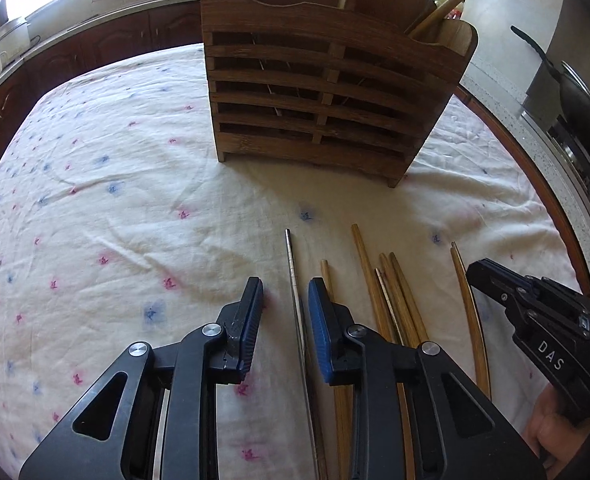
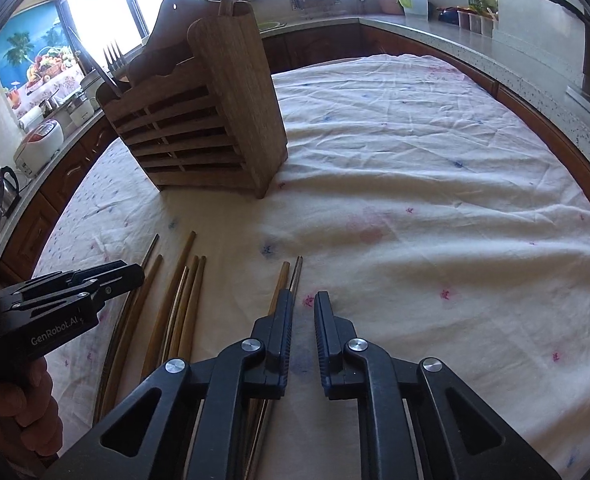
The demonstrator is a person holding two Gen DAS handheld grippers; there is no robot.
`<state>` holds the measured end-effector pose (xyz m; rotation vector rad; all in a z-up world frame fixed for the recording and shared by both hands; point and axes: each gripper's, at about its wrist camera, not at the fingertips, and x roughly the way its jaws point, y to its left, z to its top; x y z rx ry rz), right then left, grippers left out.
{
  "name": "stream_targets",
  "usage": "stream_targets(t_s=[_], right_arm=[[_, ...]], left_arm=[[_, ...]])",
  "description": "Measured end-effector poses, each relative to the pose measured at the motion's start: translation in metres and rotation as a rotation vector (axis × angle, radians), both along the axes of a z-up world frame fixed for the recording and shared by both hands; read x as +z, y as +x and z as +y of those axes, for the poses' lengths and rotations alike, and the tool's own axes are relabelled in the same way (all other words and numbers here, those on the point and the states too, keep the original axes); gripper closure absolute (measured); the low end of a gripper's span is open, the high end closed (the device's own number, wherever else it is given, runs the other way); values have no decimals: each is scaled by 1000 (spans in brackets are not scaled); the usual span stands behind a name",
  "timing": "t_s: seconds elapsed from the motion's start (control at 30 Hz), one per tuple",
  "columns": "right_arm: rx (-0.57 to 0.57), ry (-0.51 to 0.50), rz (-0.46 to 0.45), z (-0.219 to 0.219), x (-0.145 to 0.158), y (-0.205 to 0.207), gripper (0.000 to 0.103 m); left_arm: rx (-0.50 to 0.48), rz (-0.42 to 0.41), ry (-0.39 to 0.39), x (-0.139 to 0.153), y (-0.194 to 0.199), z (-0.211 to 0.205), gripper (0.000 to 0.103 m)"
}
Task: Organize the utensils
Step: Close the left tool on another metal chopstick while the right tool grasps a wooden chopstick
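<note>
Right, my left hand-held gripper [image 1: 285, 302] is low over the worktop [image 1: 115, 200] with its fingers released, and the metal chopstick [image 1: 293, 276] runs straight up the gap between them, touching neither pad as far as I can tell. That straddle looks deliberate to me: line the gap up along the stick, then close on it. Just beside the right finger lie the wooden chopsticks [image 1: 391, 292], a loose bundle fanned out toward my right hand, so I have picked the one at the edge of the row, where there is room for a finger on each side.

My right hand-held gripper [image 2: 304, 300] is released too, gripping nothing, hovering over bare cloth with another pair of chopsticks [image 2: 289, 280] just left of its left finger.

Further out stands the slatted wooden utensil holder [image 1: 315, 92], upright near the middle of the worktop, well apart from the sticks. A fork [image 2: 113, 60] pokes up from one compartment and long wooden handles [image 1: 455, 0] lean out of another, so I judge the chopsticks belong in there, sorted by kind. None of these on the cloth is lifted yet.
</note>
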<state>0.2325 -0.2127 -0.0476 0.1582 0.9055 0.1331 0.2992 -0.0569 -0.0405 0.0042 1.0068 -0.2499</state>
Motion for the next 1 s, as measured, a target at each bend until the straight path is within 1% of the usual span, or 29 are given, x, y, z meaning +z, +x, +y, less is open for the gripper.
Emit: stream_targets(t_s=[0.13,0.2,0.27,0.4,0.43,0.5,0.53,0.6,0.67,0.73,0.87,1.0], right_arm=[[17,-4,2,4,0,11,92],[30,-8,12,6,-2,14,91],[40,-45,-1,10,-2,12,91],[39,-85,-13,16,-4,10,91],[38,-96,-16,18,-4,11,91],[43,-117,-20,22,-4,11,91],[46,-112,-19,22,-3,11,94],[48,-92,-14,18,-3,12,96],[48,-41,-5,13,-1,11,98],[42,4,-12,9,4,5,99],[41,72,-61,1,28,-10,99],[36,104,-132,-6,60,-26,99]], left_arm=[[-24,-7,42,0,1,-8,80],[-35,-11,48,0,0,-7,81],[-40,-13,46,0,-1,-6,81],[-42,-22,68,-1,0,-14,81],[-44,-29,69,-1,-1,-16,83],[-47,-36,64,-2,0,-20,98],[-47,-31,52,-1,-1,-17,98],[-44,-19,12,0,0,-14,99],[-35,-15,-40,2,-4,-4,99],[-20,-28,-68,8,-11,5,99],[-5,-68,-150,31,-28,25,99],[10,-138,-239,67,-48,47,99]])
